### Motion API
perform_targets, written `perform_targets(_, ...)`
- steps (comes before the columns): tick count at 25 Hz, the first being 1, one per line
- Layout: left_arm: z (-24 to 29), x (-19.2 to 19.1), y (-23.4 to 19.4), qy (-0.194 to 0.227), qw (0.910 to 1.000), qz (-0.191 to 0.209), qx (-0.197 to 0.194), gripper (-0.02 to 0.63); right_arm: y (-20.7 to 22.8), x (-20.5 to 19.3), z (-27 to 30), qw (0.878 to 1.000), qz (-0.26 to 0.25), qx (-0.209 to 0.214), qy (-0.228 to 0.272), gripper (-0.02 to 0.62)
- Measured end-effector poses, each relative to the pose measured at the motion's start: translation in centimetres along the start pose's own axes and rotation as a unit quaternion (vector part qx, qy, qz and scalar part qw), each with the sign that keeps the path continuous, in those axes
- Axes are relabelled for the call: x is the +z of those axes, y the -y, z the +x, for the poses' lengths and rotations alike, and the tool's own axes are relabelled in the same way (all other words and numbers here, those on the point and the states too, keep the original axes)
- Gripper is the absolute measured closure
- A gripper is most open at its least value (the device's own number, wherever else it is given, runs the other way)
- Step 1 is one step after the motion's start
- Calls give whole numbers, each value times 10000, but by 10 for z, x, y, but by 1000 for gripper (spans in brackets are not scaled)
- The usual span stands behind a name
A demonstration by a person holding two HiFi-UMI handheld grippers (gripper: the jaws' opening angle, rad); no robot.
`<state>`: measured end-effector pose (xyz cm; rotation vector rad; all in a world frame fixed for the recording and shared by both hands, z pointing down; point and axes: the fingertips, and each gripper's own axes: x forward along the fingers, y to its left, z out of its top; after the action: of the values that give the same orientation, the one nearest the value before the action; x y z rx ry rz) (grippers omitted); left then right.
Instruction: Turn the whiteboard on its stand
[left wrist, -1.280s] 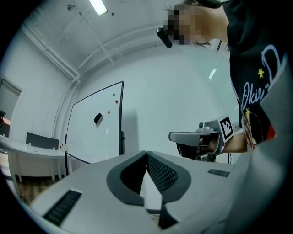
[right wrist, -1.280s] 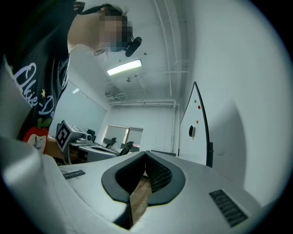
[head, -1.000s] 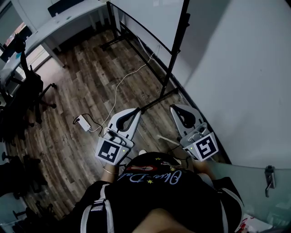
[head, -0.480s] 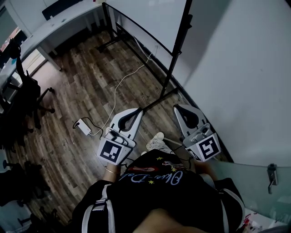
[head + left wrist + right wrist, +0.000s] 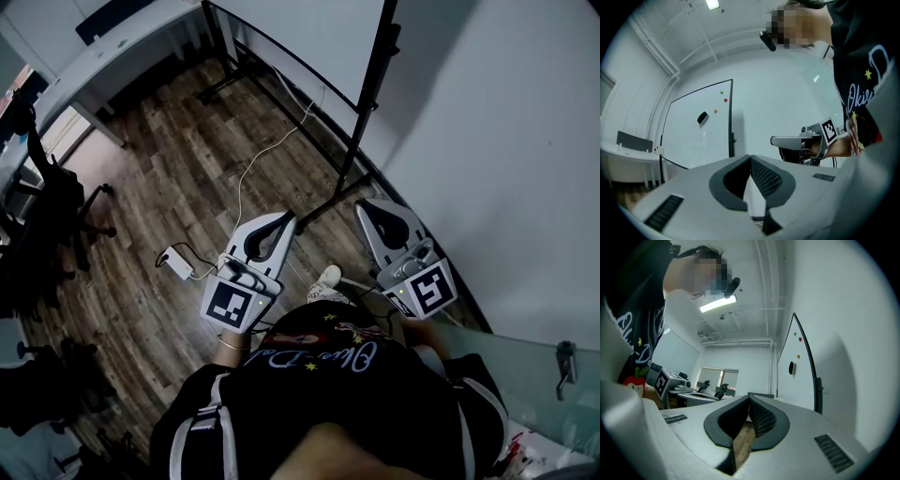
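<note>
white left gripper [image 5: 286,217] | right gripper [image 5: 361,204] | both held forward, roughly level | jaws closed, empty | whiteboard [image 5: 300,33] ahead

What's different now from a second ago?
The person has stepped toward the white whiteboard on its black metal stand. A white shoe now shows, and the left gripper and right gripper have come closer to the stand's foot. Both grippers stay shut and empty, and the whiteboard is untouched.

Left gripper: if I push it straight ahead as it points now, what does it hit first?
Probably the white wall, just right of the whiteboard stand's black post. The left gripper seems aimed past the post, though depth is hard to judge.
</note>
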<state>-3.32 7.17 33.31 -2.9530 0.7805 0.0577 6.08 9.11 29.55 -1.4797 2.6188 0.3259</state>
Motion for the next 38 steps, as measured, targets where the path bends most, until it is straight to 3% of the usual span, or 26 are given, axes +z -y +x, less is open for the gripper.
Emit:
perform_targets(9,30,1,-23,-9,9998,38,-187,589,28,-9,19,9998,66,-174,-39,557)
perform_targets(15,51,-3,-28,-218,9978,455,-426,589,49,-16,26,9988,364,-330,49,557)
perform_targets(27,91,2,-40,-98,9984,175,-526,589,85,-24,38,9985,376,-388,21,557)
perform_targets(38,137,-1,-44,-143,9973,298,-654,589,127,-33,37,9979,394,-513,72,554)
